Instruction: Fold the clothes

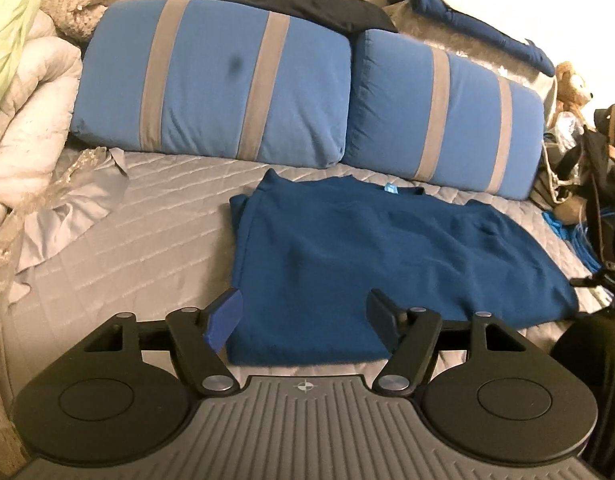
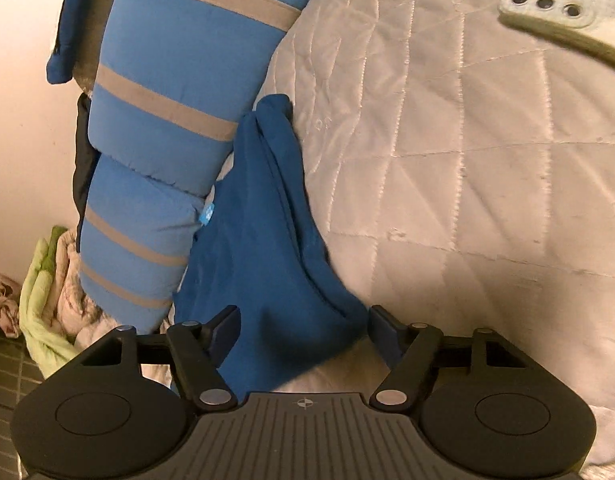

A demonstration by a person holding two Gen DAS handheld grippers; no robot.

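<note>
Both grippers, left and right, are held wide open, empty. Soft, light blue shirt is best pinched, probably, at its hem corners.

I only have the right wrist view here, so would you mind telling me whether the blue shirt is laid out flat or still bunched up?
Observer: In the left wrist view the blue shirt lies mostly spread on the grey quilted bedspread, with its left side already folded inward.
Operator: Thank you. Where is the left gripper?
Observer: The left gripper is open, its fingers straddling the shirt's near hem.
Operator: Anything beyond the shirt I should know about?
Observer: Two blue striped pillows sit right behind the collar, and a teddy bear sits at the far right. Your right gripper is open too, with a shirt edge between its fingers.
</note>
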